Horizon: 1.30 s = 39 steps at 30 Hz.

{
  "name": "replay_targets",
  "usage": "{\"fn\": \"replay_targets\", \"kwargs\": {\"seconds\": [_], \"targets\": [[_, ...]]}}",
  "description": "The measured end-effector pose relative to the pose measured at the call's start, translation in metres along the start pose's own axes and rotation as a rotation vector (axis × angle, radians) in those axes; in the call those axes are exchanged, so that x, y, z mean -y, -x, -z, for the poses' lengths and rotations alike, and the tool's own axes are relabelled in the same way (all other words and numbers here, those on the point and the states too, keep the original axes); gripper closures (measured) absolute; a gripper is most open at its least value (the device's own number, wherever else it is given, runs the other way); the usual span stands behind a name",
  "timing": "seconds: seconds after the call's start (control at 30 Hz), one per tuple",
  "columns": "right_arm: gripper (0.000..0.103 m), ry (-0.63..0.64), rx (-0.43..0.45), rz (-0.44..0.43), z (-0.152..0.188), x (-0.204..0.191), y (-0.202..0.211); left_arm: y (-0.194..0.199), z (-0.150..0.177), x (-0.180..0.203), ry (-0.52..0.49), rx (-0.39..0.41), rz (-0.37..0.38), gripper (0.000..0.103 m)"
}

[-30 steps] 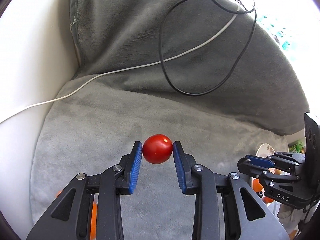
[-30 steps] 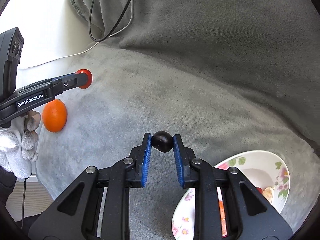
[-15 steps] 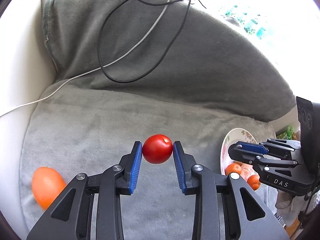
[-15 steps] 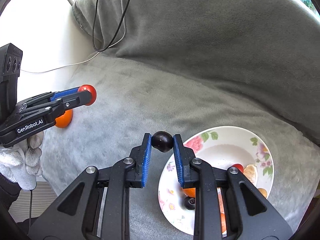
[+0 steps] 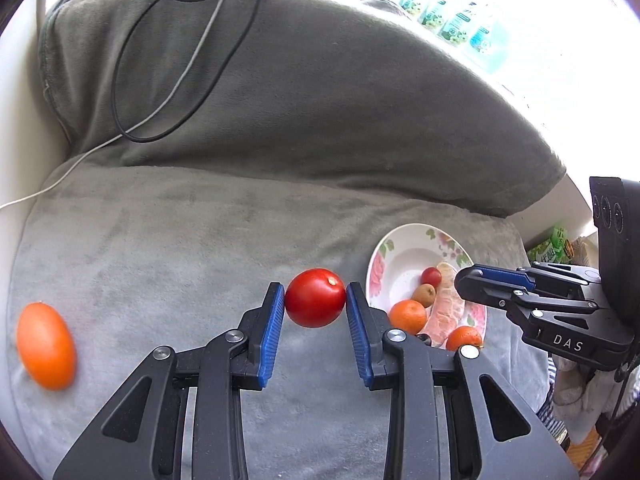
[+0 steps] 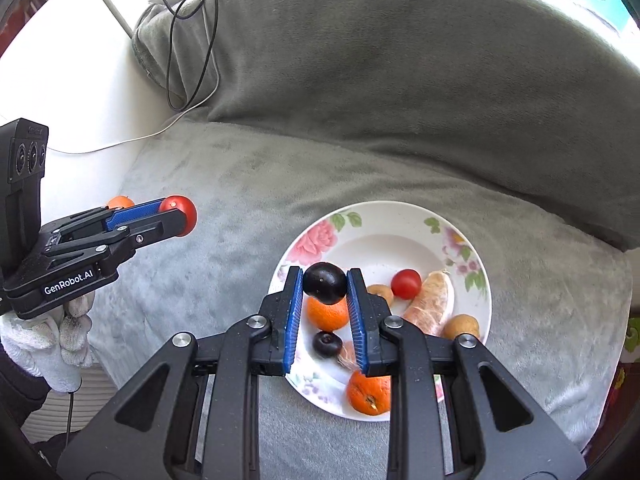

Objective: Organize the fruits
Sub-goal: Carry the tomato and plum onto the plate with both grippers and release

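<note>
Red tomato clamped between left gripper pads, above grey cushion, beside plate. Dark plum pinched in right gripper over plate. Both fruits likely light, smooth, bruisable: grip at widest girth, gently.

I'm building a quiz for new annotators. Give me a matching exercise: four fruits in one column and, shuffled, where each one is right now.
Fruits:
1. big tomato
2. dark plum
3. lone orange
4. small tomato

Places:
A. lying on the plate
B. on the grey blanket, away from the plate
C. held in the left tool
D. held in the right tool, over the plate

Pairs: 1-C, 2-D, 3-B, 4-A
</note>
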State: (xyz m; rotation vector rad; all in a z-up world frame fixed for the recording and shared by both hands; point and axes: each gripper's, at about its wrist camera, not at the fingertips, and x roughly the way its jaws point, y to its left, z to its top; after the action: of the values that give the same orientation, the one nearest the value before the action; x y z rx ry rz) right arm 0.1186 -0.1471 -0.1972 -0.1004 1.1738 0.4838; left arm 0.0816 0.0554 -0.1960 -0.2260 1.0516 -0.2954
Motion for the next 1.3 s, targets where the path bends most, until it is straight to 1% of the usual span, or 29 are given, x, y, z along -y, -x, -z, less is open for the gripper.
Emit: {"fn": "replay_targets", "kwargs": {"seconds": [0.27,0.5,0.83,1.3], "targets": [[0.08,-0.049,0.009,0.012,0.021,0.023,0.012,-0.016,0.005,0.027,-0.046,-0.021,0.027,0.073],[0.08,-0.084,0.01,0.012,0.032,0.037,0.016,-0.029,0.002,0.049,-0.082,-0.039,0.047,0.073],[0.08,-0.091,-0.007,-0.002,0.04,0.039,0.01,-0.042,-0.005,0.068,-0.114,-0.059,0.068,0.073],[0.08,-0.073,-0.019,-0.034,0.039,0.037,0.004,-0.048,-0.012,0.08,-0.143,-0.067,0.075,0.073]]}}
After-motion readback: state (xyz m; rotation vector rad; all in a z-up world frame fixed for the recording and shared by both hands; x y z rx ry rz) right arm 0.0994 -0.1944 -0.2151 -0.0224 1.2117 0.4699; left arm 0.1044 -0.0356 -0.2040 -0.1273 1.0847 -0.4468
